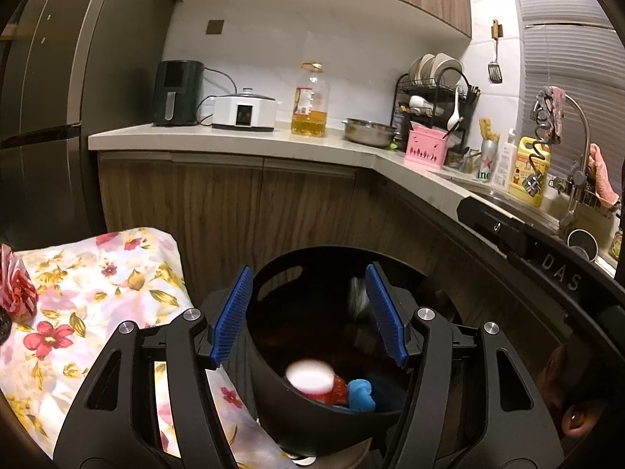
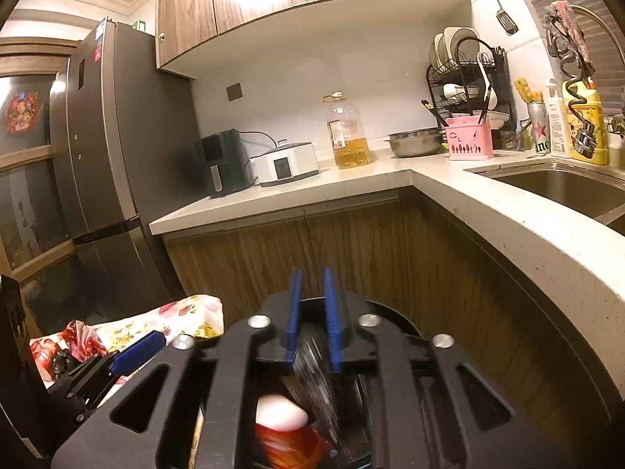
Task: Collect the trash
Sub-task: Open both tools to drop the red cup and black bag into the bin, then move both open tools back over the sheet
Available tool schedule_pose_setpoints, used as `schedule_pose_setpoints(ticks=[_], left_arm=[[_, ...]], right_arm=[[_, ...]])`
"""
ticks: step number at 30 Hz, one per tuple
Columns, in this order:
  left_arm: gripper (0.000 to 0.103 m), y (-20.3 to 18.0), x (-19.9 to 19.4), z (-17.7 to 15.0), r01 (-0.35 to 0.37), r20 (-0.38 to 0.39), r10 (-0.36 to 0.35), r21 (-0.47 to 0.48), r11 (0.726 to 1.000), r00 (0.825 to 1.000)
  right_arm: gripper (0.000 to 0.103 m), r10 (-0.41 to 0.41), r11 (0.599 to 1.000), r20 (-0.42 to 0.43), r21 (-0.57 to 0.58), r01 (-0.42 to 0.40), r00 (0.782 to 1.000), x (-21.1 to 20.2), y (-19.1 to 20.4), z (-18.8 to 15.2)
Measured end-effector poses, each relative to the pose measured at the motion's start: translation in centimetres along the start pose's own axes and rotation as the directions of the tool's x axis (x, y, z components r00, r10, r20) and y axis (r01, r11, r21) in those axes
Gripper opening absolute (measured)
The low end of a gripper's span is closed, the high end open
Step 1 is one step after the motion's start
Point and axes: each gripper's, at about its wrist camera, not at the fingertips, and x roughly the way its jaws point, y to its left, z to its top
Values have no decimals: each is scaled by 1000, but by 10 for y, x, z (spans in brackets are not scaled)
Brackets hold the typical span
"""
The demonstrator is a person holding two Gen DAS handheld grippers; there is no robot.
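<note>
The round black plastic trash bin [image 1: 273, 398] sits low in front of me, between the wooden cabinet fronts and the flowered cloth. Inside it lie a white-topped cup with a red body [image 1: 312, 381] and, just beside that, a crumpled blue scrap [image 1: 361, 392]. A blurred silvery piece of trash [image 1: 359, 293] is in the air over the bin mouth, close to the inner face of one blue pad; in the right wrist view the same grey blur [image 2: 312, 355] streaks down between and below my right pads, and I cannot tell what it is.

My left tongs [image 1: 308, 312] stand wide apart over the bin with nothing pressed between the pads. My right tongs [image 2: 312, 320] are parted by a narrow gap, their pads not pressing on the blurred piece.

To the left of the bin, the white cloth printed with red and yellow flowers [image 1: 97, 293] covers a raised surface, and a red and white crinkled wrapper [image 1: 15, 289] lies on it at the edge of view.

Beyond, the pale stone table [image 2: 351, 183] carries a dark air fryer [image 2: 222, 164], a white cooker [image 2: 287, 164], a big clear bottle of yellow oil [image 2: 347, 136], a steel bowl [image 2: 416, 142] and a pink utensil holder [image 2: 468, 138]. A tall grey fridge [image 2: 109, 156] stands at the left.
</note>
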Motion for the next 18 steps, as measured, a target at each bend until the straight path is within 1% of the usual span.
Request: schedule_pose_setpoints(ticks=[1,4,5,6,8,10,13,16,18], left_arm=[[63,1,0,-1,-4,-1,4,-4,1000,1000],[70,8,-5,-2,-18,-2,18,-23,1000,1000],[73,9,-7,-2,-24,0,24,-26,999,1000],[74,12,-11,-3,-35,5,35,-31,999,999],[77,17,-17,-5,-55,11,55,-39,998,998],[79,23,-25,-7,-92,14,93,-44,995,996],[81,34,-40,-11,-146,20,147,-58,988,989],[85,47,-57,-14,-185,32,188,-84,979,982],[87,55,-68,-16,-210,41,215,-94,973,976]], right_arm=[[31,-2,1000,0,3,2,1000,0,0,0],[39,-9,1000,-3,6,9,1000,-2,0,-2],[46,-10,1000,-3,8,10,1000,-3,0,-3],[52,-11,1000,-1,8,11,1000,-3,1,-4],[56,-17,1000,-1,2,17,1000,-5,4,-7],[64,-18,1000,1,-2,18,1000,-8,7,-10],[72,-14,1000,4,-1,14,1000,-11,11,-12],[78,-6,1000,5,2,6,1000,-15,18,-16],[79,3,1000,5,0,-3,1000,-19,24,-19]])
